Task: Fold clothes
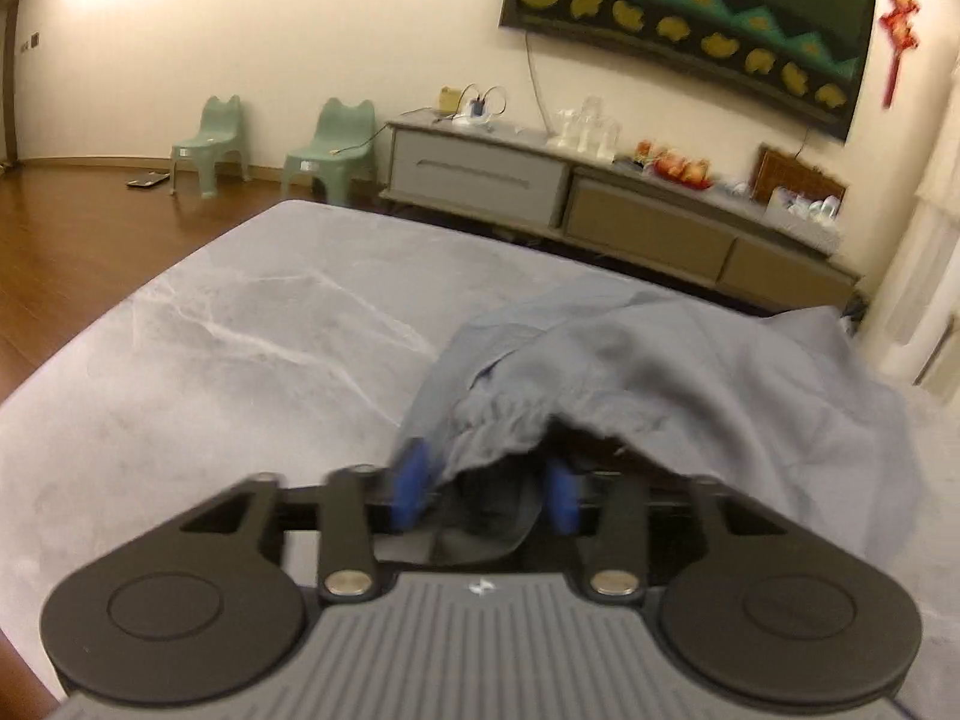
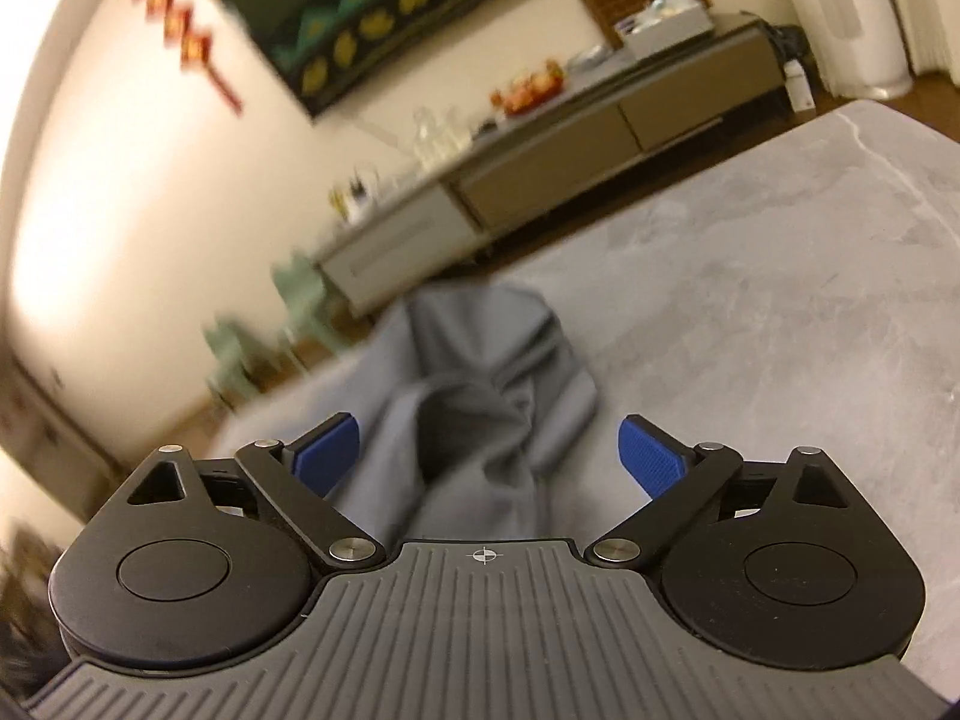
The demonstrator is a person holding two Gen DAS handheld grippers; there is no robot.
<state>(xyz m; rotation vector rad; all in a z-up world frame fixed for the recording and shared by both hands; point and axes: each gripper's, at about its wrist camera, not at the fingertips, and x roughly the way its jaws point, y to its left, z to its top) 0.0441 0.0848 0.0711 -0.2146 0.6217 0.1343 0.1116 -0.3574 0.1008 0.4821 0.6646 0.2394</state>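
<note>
A grey-blue garment (image 1: 690,372) with an elastic waistband lies crumpled on the grey marbled table (image 1: 240,330). My left gripper (image 1: 486,489) has its blue pads (image 1: 411,483) partly closed around the waistband edge, which drapes over and between them; the cloth hides part of the right pad. In the right wrist view the same garment (image 2: 480,396) lies bunched on the table (image 2: 780,300) just ahead. My right gripper (image 2: 489,450) is wide open and empty, with its blue pads (image 2: 651,453) on either side of the cloth and above it.
A long low cabinet (image 1: 600,204) with bottles and clutter stands against the far wall under a dark screen (image 1: 690,18). Two green child chairs (image 1: 324,150) stand on the wooden floor at the left. The table's far edge runs in front of the cabinet.
</note>
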